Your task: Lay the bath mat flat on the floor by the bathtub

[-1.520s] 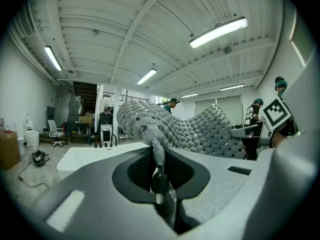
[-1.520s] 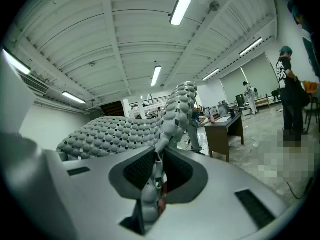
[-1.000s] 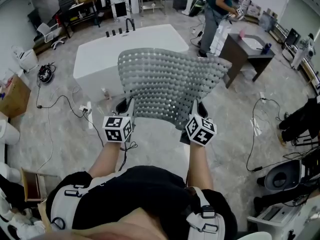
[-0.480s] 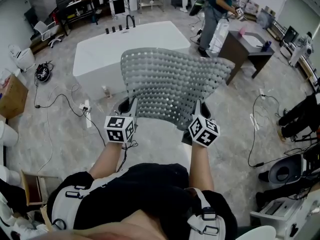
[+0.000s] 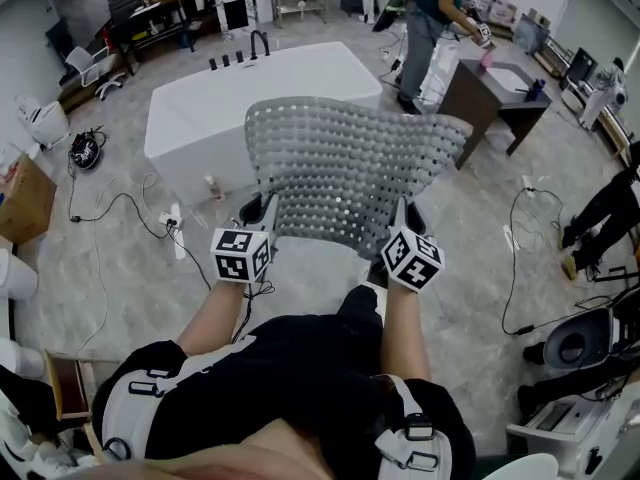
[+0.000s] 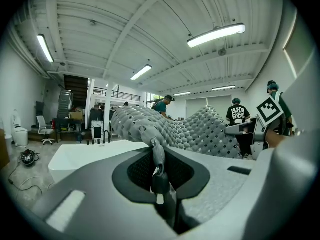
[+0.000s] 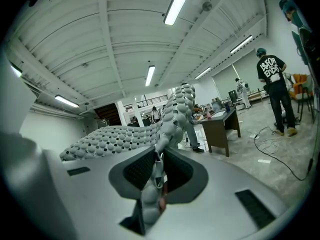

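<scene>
A grey bath mat (image 5: 345,168) studded with bumps and holes hangs in the air in front of me, held up by its near edge and spread between both grippers. My left gripper (image 5: 262,218) is shut on the mat's near left corner (image 6: 156,151). At the near right corner (image 7: 159,166), my right gripper (image 5: 398,223) is shut on the mat too. The mat's far edge bulges upward over the floor. The white bathtub (image 5: 215,103) with black taps stands just beyond the mat, to the left.
Cables and a power strip (image 5: 175,228) lie on the marble floor left of me. A dark desk (image 5: 495,103) stands to the right, with a person (image 5: 425,28) beside it. A cardboard box (image 5: 20,193) sits far left. Machines and cables line the right side.
The mat and both grippers have barely shifted in the head view. My knee has come forward under the right gripper. The person at the far right has moved.
</scene>
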The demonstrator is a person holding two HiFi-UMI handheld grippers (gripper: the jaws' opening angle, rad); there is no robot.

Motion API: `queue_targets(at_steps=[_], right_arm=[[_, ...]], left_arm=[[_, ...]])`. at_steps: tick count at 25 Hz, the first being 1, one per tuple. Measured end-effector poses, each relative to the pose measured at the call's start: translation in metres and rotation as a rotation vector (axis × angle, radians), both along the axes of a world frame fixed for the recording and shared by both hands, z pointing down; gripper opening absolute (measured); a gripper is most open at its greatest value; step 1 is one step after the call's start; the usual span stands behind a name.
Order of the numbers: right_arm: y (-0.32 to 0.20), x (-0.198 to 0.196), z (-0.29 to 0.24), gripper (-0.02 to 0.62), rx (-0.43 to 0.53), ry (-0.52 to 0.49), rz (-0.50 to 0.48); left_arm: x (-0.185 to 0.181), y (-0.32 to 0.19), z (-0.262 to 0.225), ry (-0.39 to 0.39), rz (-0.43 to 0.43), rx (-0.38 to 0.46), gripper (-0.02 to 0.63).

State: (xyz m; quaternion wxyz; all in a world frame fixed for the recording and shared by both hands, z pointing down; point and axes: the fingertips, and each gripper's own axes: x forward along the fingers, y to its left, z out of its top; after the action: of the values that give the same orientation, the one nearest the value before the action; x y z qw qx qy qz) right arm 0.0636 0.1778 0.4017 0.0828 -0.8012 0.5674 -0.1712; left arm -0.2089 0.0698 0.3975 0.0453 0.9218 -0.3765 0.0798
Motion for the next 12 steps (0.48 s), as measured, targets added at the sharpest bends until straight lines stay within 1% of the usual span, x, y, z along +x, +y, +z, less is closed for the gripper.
queue_targets(at_steps=[4, 7, 10, 12], right_arm=[[-0.028, 0.022, 0.005, 0.055, 0.016, 0.008, -0.018], [-0.059, 0.046, 0.011, 0.057, 0.015, 0.007, -0.032], [-0.096, 0.075, 0.018, 0.057, -0.004, 0.004, -0.054], [-0.123, 0.101, 0.018, 0.057, -0.013, 0.004, -0.072]], left_arm=[[0.018, -0.026, 0.006, 0.002, -0.021, 0.007, 0.043], [0.039, -0.051, 0.015, 0.003, -0.040, -0.001, 0.043], [0.067, -0.082, 0.022, 0.002, -0.058, -0.017, 0.043], [0.093, -0.105, 0.025, 0.008, -0.074, -0.031, 0.043]])
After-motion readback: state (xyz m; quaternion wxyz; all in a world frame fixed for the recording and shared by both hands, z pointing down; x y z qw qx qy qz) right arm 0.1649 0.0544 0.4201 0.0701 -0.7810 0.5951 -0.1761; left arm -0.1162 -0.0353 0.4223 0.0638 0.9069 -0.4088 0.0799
